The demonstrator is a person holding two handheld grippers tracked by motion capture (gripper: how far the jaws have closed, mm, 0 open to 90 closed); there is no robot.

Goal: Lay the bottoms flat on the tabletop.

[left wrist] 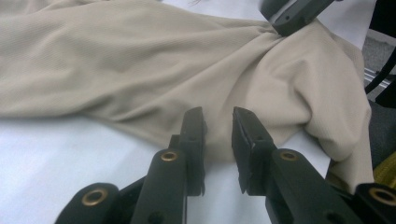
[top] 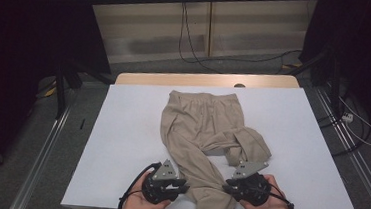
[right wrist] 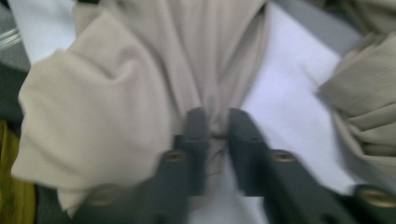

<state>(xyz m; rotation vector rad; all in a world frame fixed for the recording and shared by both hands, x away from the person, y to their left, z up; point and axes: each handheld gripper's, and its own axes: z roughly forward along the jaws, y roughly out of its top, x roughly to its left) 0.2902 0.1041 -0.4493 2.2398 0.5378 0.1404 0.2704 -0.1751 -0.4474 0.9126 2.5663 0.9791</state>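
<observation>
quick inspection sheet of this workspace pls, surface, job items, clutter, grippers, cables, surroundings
surface: white table top, wooden strip along the far edge.
job's things: beige trousers lying waistband away from the person; one leg runs down over the near edge, the other is folded back across it.
clutter: nothing seen.
grippers: left gripper at the edge of the near leg, fabric between its jaws, a gap showing, grip unclear; right gripper shut on a bunched pinch of the same leg.
cables: black cable loops from each gripper; more cables on the floor beyond the table.
surroundings: grey carpet, metal floor rails, pale cabinets behind, dark curtains at both sides.
</observation>
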